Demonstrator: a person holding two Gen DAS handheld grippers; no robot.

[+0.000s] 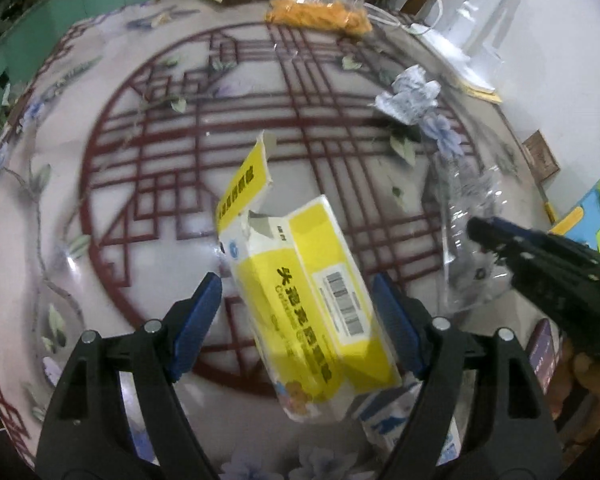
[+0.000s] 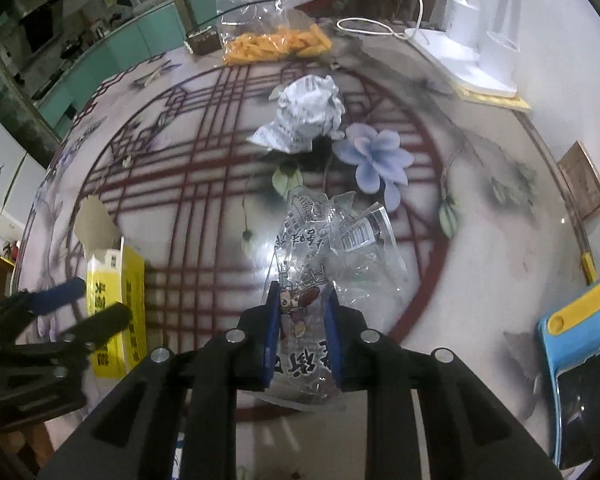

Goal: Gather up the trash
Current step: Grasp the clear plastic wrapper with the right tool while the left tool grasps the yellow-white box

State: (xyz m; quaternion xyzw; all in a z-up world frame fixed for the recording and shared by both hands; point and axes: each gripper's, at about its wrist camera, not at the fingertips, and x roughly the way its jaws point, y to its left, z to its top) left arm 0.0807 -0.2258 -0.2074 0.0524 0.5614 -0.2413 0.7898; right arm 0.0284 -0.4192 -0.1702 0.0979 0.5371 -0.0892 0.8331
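A torn-open yellow and white carton (image 1: 300, 292) lies tilted on the round patterned table (image 1: 140, 160). My left gripper (image 1: 296, 300) is open astride it, with a gap showing at the left pad. The right wrist view shows the carton (image 2: 134, 280) at far left with the left gripper (image 2: 88, 308) around it. My right gripper (image 2: 303, 308) is shut on a clear printed plastic wrapper (image 2: 340, 240), which trails forward over the tabletop. The left wrist view has this wrapper (image 1: 460, 272) and the right gripper (image 1: 484, 232) at the right edge. A crumpled paper ball (image 2: 308, 116) lies farther back.
A clear bag of orange snacks (image 2: 276, 44) sits at the table's far edge beside a white stand (image 2: 476, 60) with a cord. A blue and yellow object (image 2: 580, 328) is at right, a wooden block (image 2: 584, 184) beyond it. A white and blue packet (image 1: 392, 416) lies under the carton.
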